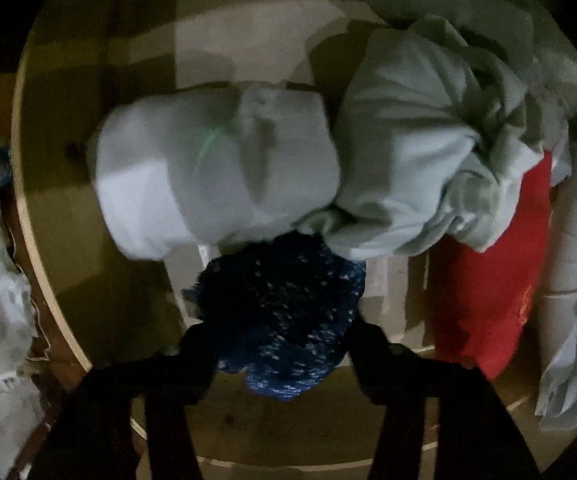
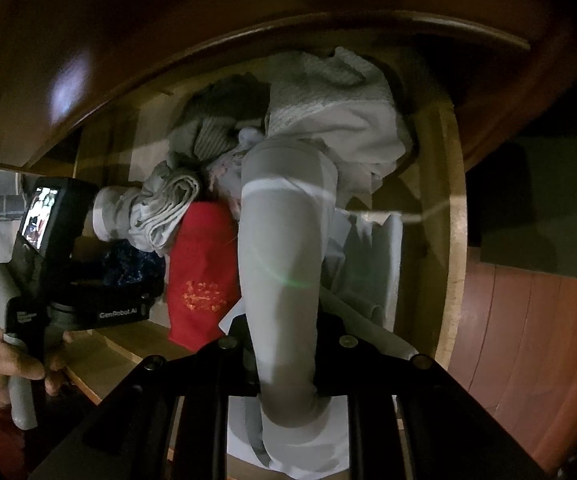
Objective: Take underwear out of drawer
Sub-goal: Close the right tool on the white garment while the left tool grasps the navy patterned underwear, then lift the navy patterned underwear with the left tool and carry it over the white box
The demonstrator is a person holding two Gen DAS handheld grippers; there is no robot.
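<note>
**Drawer open, both grippers down among the clothes**

Underwear lies bundled in the wooden drawer (image 1: 100, 280). The left gripper (image 1: 280, 332) points down into it, its fingers (image 1: 200, 344) on either side of a blue speckled piece (image 1: 284, 308); they flank the cloth closely, but whether they press on it cannot be told. Above the blue piece sit a white roll (image 1: 208, 172) and a pale crumpled garment (image 1: 428, 152), touching each other; a red piece (image 1: 488, 292) lies to their right.

The right gripper (image 2: 288, 380) is clenched on a long grey roll (image 2: 284, 248), which runs from its fingers (image 2: 244, 356) up over the other clothes. The red piece, with gold embroidery, lies just left of the roll. At the left edge a hand (image 2: 4, 364) holds the left gripper's handle.
</note>
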